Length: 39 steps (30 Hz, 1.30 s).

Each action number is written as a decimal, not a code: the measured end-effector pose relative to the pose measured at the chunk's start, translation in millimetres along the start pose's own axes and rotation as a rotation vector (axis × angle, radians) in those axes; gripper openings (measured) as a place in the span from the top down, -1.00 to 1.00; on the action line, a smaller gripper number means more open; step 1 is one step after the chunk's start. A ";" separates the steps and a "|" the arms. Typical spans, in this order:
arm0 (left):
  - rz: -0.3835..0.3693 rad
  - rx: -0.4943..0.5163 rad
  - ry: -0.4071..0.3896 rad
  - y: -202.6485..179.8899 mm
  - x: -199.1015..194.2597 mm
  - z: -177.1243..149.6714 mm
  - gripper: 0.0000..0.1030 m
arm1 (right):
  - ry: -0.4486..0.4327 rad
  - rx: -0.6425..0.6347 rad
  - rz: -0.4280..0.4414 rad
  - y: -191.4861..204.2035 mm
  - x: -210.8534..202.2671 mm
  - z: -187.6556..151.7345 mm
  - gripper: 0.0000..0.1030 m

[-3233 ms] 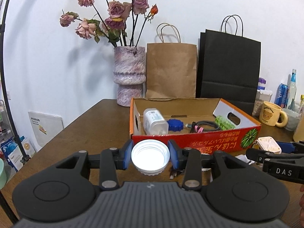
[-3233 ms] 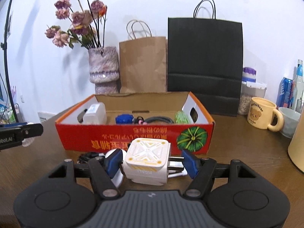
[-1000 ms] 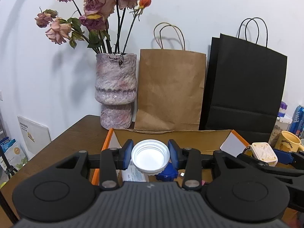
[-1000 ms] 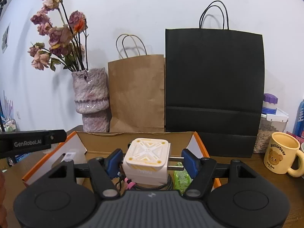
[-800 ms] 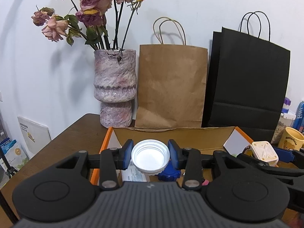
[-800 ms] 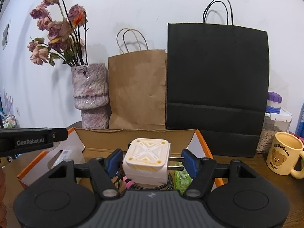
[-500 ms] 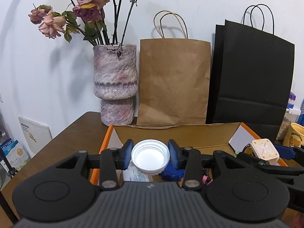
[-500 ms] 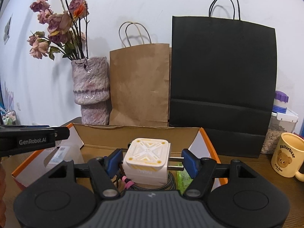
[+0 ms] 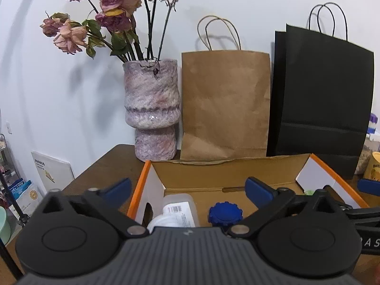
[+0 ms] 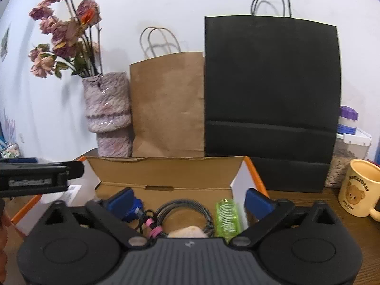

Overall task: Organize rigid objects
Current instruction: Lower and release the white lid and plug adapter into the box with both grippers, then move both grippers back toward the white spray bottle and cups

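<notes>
**Both grippers spread over the box, nothing between the pads**

Nearest the lens, left gripper (image 9: 187, 187) wide open, blue pads well apart and gripping nothing. Same with right gripper (image 10: 187, 200): jaws spread, no object between the pads. Both poised over the open orange-rimmed cardboard box (image 9: 140, 185).

Just below the right gripper, a pale cream rounded block (image 10: 187, 232) lying in the box, mostly hidden by the gripper body, possibly a plug adapter but too covered to tell. Beside it a coiled dark cable with a pink tie (image 10: 182, 213) and a ribbed translucent green tube (image 10: 226, 216) against the right wall. Toward the left end, a clear plastic bottle with a printed label (image 9: 177, 211) and a ridged dark blue cap (image 9: 225, 213). No white lid visible in either view.

Judged from this: several rigid items already in the box, both tools free for another pick. Anything left on the brown wooden table (image 9: 106, 163) near the camera out of sight, so remaining work unclear.

Farther back, a mottled pink vase with dried roses (image 9: 152, 109), a brown paper bag (image 9: 225, 104), a black paper bag (image 10: 270, 90) and a yellow bear mug (image 10: 358, 187) by the wall.
</notes>
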<state>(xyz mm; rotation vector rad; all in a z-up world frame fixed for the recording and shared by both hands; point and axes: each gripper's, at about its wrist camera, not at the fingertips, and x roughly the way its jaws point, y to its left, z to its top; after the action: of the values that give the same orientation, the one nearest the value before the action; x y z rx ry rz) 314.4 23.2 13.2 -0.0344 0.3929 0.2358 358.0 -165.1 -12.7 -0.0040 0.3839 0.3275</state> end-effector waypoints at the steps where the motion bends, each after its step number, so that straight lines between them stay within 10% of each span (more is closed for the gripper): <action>1: -0.002 -0.001 -0.001 0.2 -0.4 0.2 -1.00 | 0.005 0.004 -0.005 -1.1 0.7 -0.2 -1.00; 39: -0.002 -0.019 -0.010 14.8 -28.0 -8.8 -1.00 | -0.015 0.012 -0.041 -8.2 -38.0 -14.4 -1.00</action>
<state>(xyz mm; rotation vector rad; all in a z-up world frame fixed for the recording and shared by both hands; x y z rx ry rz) 282.5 30.7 16.0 -0.0525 0.3804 0.2375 322.1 -185.8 -12.5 0.0028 0.3704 0.2846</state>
